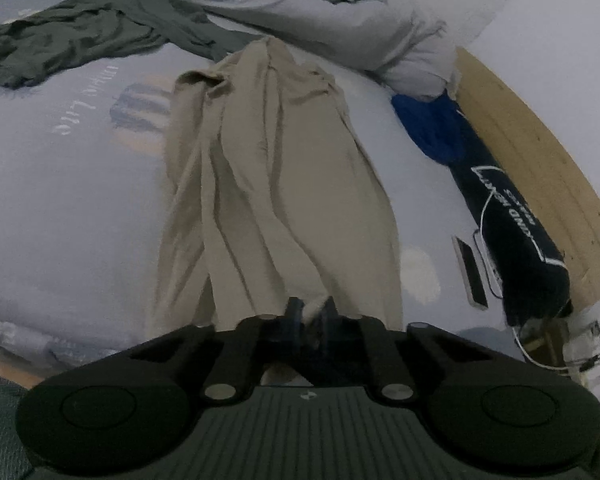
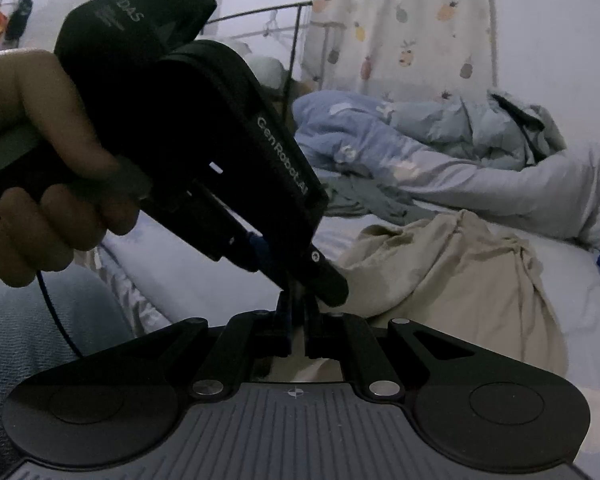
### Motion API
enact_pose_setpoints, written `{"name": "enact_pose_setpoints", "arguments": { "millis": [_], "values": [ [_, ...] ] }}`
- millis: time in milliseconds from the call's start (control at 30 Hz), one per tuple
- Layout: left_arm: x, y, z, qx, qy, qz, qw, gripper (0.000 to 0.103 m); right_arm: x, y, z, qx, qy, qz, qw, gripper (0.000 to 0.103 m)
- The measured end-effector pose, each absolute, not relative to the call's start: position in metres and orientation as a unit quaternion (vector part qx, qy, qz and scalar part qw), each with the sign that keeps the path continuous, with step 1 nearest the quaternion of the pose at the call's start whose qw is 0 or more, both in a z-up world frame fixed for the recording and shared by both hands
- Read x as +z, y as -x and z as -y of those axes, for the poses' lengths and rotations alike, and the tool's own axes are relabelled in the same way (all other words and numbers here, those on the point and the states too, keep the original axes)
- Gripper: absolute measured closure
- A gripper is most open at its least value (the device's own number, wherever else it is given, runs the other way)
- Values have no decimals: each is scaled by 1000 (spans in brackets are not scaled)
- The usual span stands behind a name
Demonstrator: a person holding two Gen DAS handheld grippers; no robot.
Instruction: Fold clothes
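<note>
A beige garment (image 1: 276, 168) lies lengthwise on the bed, wrinkled, its far end bunched. In the left wrist view my left gripper (image 1: 312, 312) is shut on the garment's near edge, with cloth pinched between its fingers. The right wrist view shows my right gripper (image 2: 298, 316) shut too, a strip of the same beige garment (image 2: 452, 280) showing between its fingers. The left gripper (image 2: 326, 284), held by a hand (image 2: 56, 184), comes down from the upper left and its tip sits just above the right gripper's fingers.
A dark green garment (image 1: 84, 40) lies at the far left of the bed sheet (image 1: 60, 200). A crumpled blue-grey duvet (image 2: 440, 160) is heaped behind. To the right are a blue cloth (image 1: 432, 128), a dark bag (image 1: 516, 236), a phone (image 1: 470, 272) and a wooden board (image 1: 540, 160).
</note>
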State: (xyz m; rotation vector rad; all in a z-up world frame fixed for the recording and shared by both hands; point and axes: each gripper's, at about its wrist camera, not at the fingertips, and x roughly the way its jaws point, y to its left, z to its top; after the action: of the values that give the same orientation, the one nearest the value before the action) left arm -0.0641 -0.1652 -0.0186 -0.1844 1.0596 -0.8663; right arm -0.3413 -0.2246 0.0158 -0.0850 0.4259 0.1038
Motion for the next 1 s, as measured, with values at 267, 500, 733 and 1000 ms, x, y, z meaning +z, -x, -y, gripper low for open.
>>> {"name": "enact_pose_setpoints", "arguments": {
  "millis": [267, 500, 733, 1000],
  "values": [
    [-2, 60, 120, -336, 157, -437, 820, 95, 26, 336, 230, 93, 30, -247, 964, 84],
    [32, 39, 61, -275, 204, -372, 863, 95, 73, 308, 276, 78, -9, -248, 966, 56],
    [55, 30, 42, -262, 225, -335, 877, 95, 95, 194, 358, 20, -103, -252, 962, 41],
    [59, 28, 29, -265, 222, -339, 875, 95, 23, 52, 438, -29, -305, -285, 908, 41]
  ]
}}
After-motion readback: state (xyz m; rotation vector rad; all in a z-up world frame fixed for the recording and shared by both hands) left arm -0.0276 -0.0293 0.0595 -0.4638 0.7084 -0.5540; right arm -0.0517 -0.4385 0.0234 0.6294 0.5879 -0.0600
